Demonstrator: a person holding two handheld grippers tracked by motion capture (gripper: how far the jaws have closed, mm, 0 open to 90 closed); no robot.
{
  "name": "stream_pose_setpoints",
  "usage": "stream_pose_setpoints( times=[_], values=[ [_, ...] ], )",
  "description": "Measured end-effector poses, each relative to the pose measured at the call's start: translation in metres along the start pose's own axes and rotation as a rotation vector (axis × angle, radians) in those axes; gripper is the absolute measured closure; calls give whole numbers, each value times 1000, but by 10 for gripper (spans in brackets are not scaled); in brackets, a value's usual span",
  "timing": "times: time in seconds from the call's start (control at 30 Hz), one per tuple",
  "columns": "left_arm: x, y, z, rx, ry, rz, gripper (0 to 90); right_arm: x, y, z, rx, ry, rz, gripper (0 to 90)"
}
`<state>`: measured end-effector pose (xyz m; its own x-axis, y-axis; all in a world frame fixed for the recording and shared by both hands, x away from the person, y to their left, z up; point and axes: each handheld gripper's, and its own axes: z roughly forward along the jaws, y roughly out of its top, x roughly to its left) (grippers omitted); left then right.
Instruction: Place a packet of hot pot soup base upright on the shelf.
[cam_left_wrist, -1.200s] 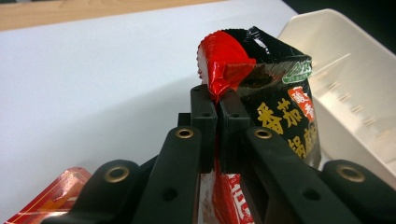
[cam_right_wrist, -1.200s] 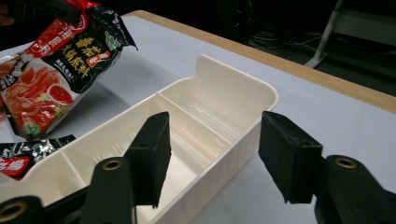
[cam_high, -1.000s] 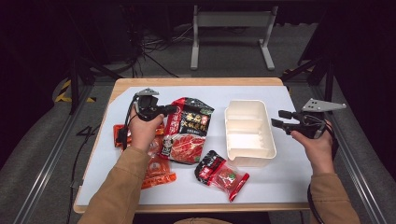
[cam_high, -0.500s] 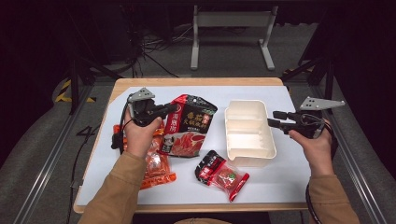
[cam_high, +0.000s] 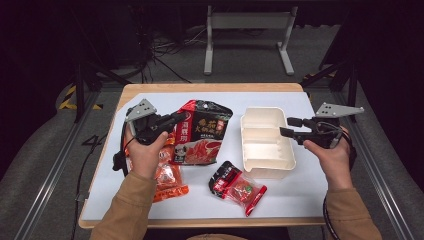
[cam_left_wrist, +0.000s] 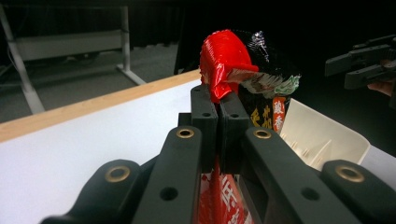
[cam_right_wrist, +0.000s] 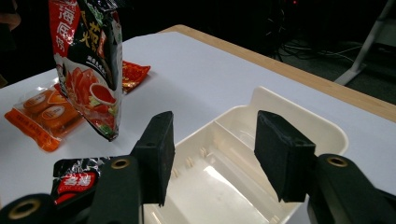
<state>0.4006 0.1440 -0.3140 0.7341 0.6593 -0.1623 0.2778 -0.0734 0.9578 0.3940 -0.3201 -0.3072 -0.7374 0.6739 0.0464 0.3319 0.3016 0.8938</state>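
My left gripper (cam_high: 177, 119) is shut on the edge of a large red and black food pouch (cam_high: 202, 132), which hangs lifted above the table. In the left gripper view the pouch (cam_left_wrist: 243, 74) rises from between the closed jaws. My right gripper (cam_high: 289, 127) stands open over the right side of a cream divided tray (cam_high: 265, 142). In the right gripper view its fingertips (cam_right_wrist: 159, 154) frame the tray (cam_right_wrist: 224, 168), and the pouch (cam_right_wrist: 88, 65) hangs at the upper left.
An orange snack packet (cam_high: 167, 175) lies under my left forearm. A small red and black packet (cam_high: 237, 187) lies in front of the tray. The white mat (cam_high: 295, 200) covers a wooden table (cam_high: 210, 88). A metal stand (cam_high: 247, 35) is on the floor behind.
My left gripper has lifted the pouch off the table and moved slightly toward me. The right gripper has shifted a little left, over the tray.
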Motion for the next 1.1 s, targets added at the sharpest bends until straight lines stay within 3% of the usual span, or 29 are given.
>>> stream_pose_setpoints(
  times=[0.2, 0.3, 0.37, 0.4, 0.53, 0.8, 1.1],
  values=[
    [-4, 2, -7, -30, 5, 16, 876, 8, 7, 4, -23, 35, -2, 430],
    [-6, 3, -11, -48, 4, 10, 876, 14, 12, 11, -56, 99, 17, 379],
    [-6, 4, -12, -52, 2, 11, 876, 16, 13, 12, -64, 114, 20, 377],
    [-7, 4, -14, -61, 3, 9, 876, 21, 16, 17, -74, 150, 11, 367],
    [-7, 4, -15, -67, 0, 10, 875, 28, 24, 25, -81, 181, -4, 359],
    [-11, 3, -15, -95, -15, 19, 875, 39, 42, 40, -70, 215, -44, 331],
    [-16, 3, -11, -105, -34, 19, 875, 47, 54, 55, -59, 242, -54, 316]
  ],
)
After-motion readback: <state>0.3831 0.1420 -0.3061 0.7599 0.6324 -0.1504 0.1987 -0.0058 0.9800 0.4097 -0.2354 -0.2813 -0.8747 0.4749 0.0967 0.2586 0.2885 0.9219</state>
